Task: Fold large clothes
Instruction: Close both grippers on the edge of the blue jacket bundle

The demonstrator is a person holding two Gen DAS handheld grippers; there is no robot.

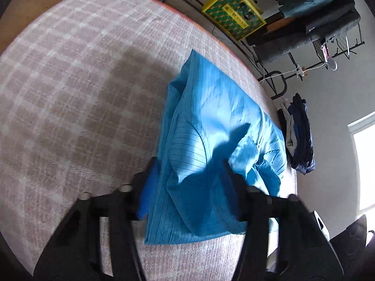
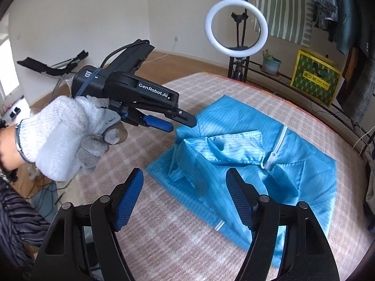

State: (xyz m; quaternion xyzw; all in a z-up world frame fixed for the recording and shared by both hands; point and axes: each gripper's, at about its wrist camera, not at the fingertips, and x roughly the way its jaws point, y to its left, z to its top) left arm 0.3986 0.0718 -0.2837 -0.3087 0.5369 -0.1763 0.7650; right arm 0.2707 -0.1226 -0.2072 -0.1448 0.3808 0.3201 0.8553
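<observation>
A blue pinstriped garment (image 2: 246, 161) with a white zipper (image 2: 280, 140) lies partly folded on the checked table (image 2: 164, 245). It also shows in the left wrist view (image 1: 211, 126). My left gripper (image 1: 189, 175) is open, with the garment's near edge between its fingers; in the right wrist view it (image 2: 180, 124) hovers at the garment's far left edge, held by a gloved hand (image 2: 68, 138). My right gripper (image 2: 182, 201) is open and empty, just above the garment's near left corner.
A ring light (image 2: 236, 25) on a stand is behind the table. A yellow crate (image 2: 316, 79) and a potted plant (image 2: 270, 62) sit on a low rack at right. Clothes hang at the far right. Dark clothes (image 1: 301, 135) lie past the table edge.
</observation>
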